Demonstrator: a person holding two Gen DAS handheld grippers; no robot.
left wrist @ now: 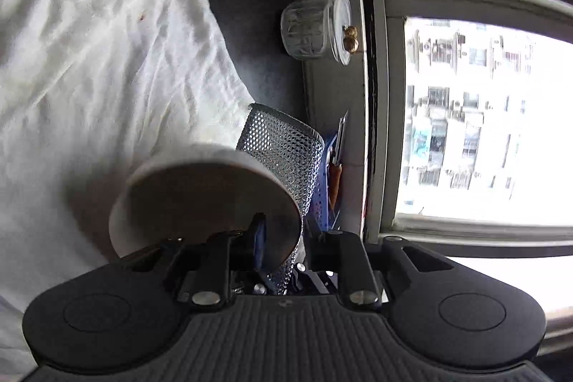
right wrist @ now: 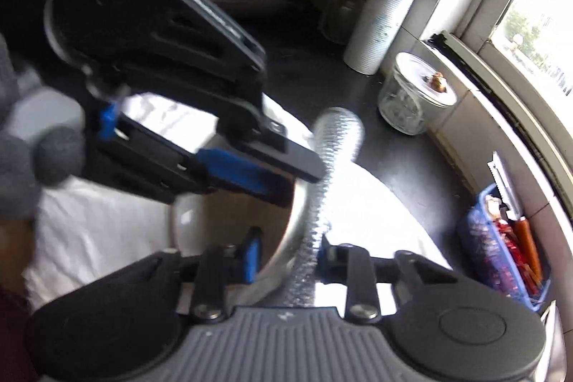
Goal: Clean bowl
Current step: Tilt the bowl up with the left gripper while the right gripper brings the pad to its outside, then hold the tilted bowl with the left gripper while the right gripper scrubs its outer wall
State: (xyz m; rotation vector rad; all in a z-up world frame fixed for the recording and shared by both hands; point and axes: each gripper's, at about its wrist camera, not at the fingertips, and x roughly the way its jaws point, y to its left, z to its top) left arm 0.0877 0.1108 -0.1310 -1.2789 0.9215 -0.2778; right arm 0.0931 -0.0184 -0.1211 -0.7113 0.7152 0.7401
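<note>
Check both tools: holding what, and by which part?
Left tool grips the bowl by its rim. Right tool holds the mesh scrubber by its lower end, against the bowl's rim.

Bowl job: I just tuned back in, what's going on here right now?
A person is scrubbing a bowl over a white cloth on the dark counter. The left gripper is clamped on the bowl's rim, holding it tilted. The right gripper holds a chainmail scrubber that lies against the rim. A lidded glass jar and a blue basket sit by the window.
</note>
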